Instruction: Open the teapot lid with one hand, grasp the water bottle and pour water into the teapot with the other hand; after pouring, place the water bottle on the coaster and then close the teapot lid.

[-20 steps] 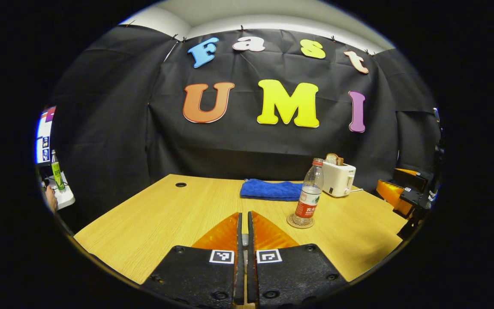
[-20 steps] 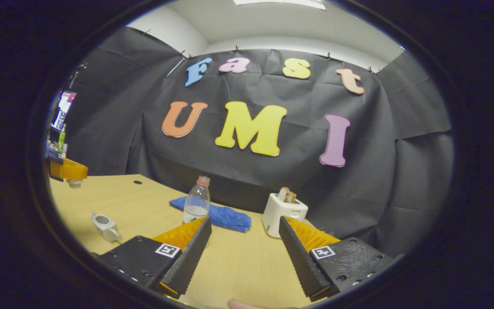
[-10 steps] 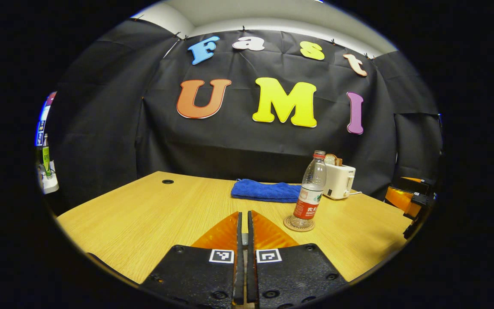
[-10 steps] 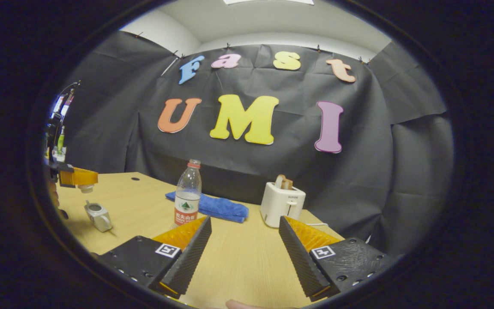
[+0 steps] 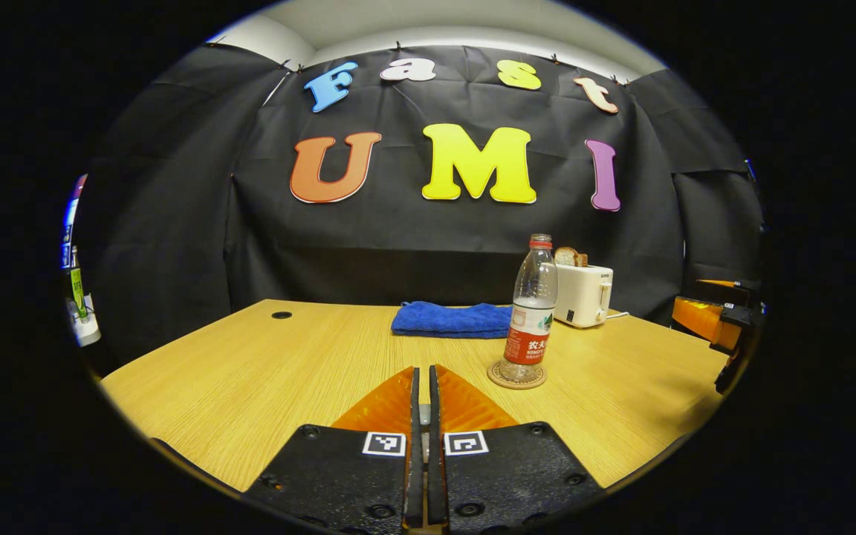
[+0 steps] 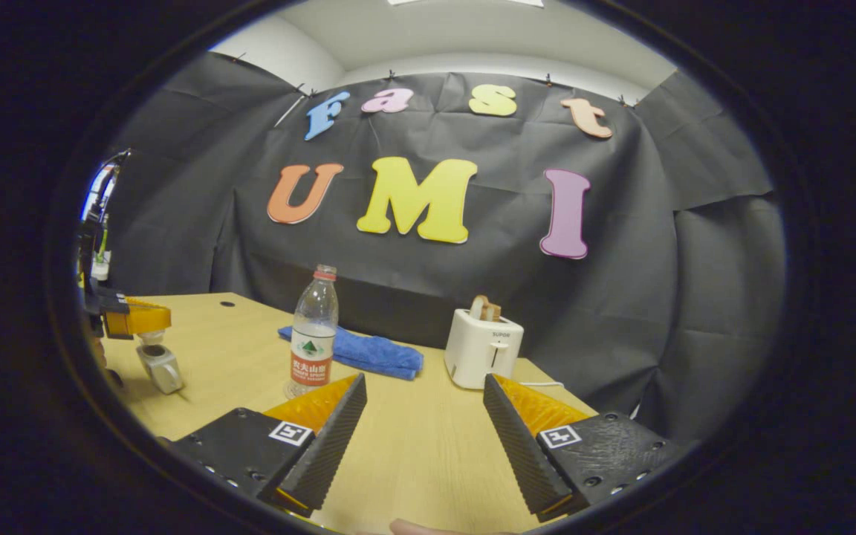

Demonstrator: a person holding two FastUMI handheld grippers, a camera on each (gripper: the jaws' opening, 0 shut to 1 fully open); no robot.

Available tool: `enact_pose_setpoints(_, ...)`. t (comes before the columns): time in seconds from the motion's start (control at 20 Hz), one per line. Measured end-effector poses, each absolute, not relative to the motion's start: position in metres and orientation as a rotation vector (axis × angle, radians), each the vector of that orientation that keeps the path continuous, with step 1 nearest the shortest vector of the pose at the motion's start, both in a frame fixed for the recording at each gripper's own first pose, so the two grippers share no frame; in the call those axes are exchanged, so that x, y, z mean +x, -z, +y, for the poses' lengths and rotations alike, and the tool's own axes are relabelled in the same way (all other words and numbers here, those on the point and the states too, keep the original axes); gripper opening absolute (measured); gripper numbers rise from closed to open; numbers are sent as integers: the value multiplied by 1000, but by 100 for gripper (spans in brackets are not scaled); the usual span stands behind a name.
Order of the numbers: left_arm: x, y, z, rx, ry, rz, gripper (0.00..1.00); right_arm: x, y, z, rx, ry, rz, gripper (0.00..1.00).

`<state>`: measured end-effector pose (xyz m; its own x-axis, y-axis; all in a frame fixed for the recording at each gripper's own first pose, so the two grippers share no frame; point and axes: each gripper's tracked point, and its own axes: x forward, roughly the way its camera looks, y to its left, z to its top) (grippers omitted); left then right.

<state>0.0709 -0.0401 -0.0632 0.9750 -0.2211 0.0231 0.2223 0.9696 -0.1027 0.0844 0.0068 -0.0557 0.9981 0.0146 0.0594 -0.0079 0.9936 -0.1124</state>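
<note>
Above the teapot [image 6: 160, 365], the left gripper [image 5: 420, 416] pinches the lid [image 6: 150, 336]; lower it squarely. Right gripper [image 6: 422, 416] gapes wide.

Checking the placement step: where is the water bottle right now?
The water bottle stands upright on the coaster, right of centre in the left gripper view, between the blue cloth and the toaster.
</note>
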Motion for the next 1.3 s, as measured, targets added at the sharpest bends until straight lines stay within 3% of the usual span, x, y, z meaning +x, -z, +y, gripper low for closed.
enact_pose_setpoints(1.0,72,89,-39,-70,193,59,6,83,59,20,-133,-41,-52,99)
enact_pose_setpoints(1.1,72,91,-40,-71,196,65,6,83,59,20,-135,-39,-50,95)
enact_pose_setpoints(1.2,72,91,-40,-73,201,72,12,84,59,19,-130,-33,-48,98)
enact_pose_setpoints(1.25,73,91,-39,-72,192,78,19,84,60,18,-129,-28,-46,95)
enact_pose_setpoints(1.3,74,92,-36,-68,180,82,32,84,60,17,-129,-23,-45,95)
